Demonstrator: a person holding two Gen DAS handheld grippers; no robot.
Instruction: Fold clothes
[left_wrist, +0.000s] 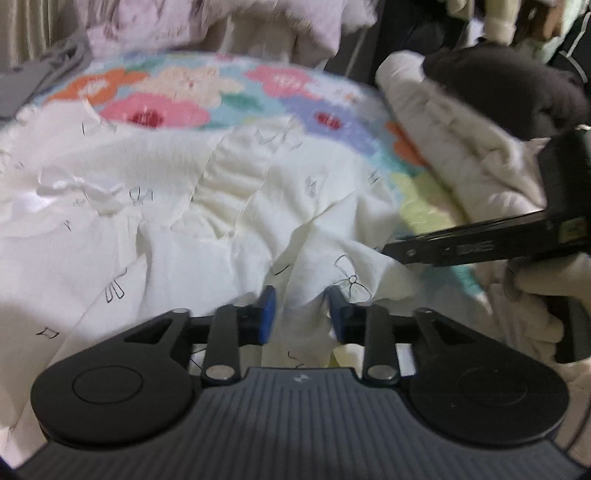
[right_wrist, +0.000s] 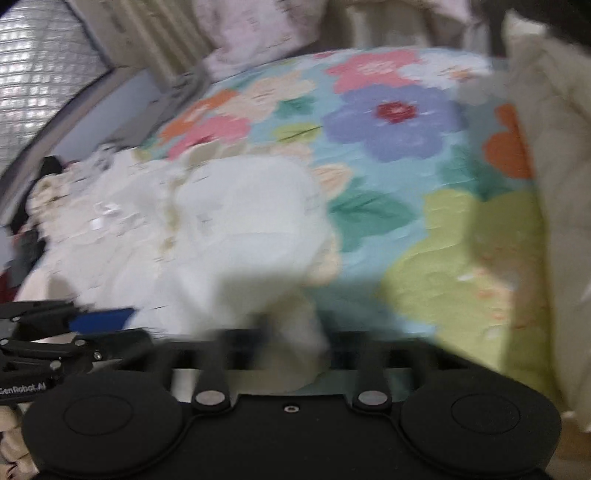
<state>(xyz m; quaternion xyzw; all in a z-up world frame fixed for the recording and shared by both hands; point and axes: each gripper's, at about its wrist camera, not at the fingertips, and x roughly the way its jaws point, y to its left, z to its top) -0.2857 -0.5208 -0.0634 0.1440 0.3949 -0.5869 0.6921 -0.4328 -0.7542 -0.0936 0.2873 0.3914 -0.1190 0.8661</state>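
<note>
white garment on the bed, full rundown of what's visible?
The white garment is thin, crinkled fabric printed with small outlined bows, with a gathered panel at its middle and a white ribbon bow on its left. It lies crumpled and unfolded on the floral blanket. A bunched edge rises between the left tool's blue pads. The right tool meets its right corner, shut; the blurred right wrist view shows white cloth at it.

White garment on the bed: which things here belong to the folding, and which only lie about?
Belong to the job:
white garment
left gripper
right gripper

Lying about:
flowered bedcover
pink pillow
cream quilted cloth
</note>
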